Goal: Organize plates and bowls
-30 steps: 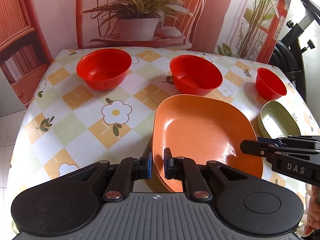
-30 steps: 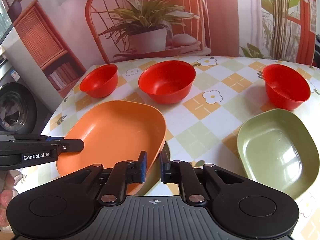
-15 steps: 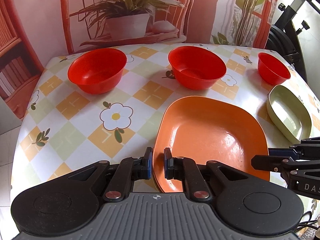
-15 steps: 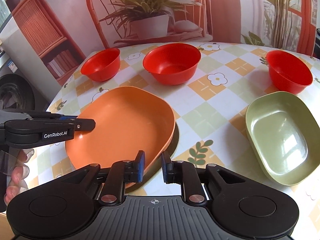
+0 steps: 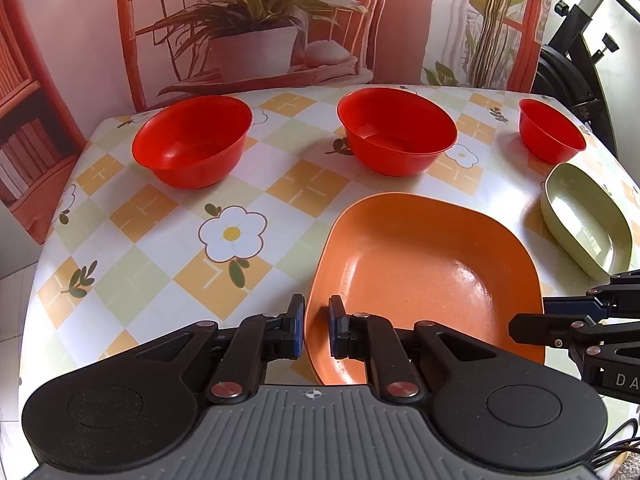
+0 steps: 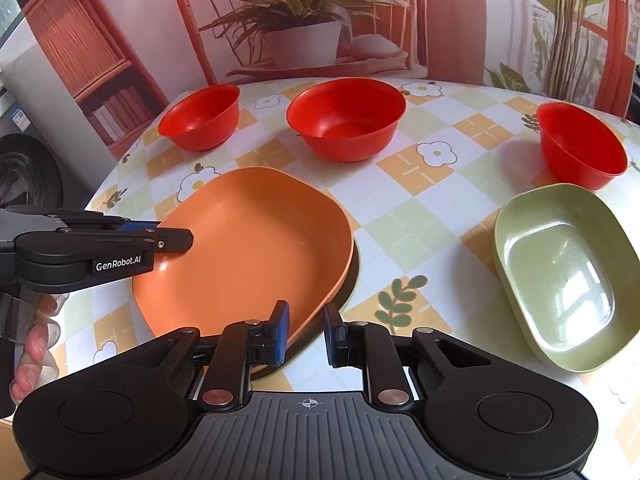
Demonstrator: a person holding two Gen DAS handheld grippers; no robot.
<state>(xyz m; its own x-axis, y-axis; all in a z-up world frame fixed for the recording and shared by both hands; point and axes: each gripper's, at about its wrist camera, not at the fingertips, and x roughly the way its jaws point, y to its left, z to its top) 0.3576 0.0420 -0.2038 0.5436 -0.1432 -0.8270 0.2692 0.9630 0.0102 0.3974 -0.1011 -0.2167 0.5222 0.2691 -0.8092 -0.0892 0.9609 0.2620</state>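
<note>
Orange plate (image 5: 424,276) sits between three red bowls (image 5: 396,136) and green dish (image 5: 584,220).

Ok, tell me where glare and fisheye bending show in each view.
Left wrist view: glare patches on the orange plate, and the table edge curves. Right wrist view: window reflections inside the green dish, and the shelf leans.
</note>
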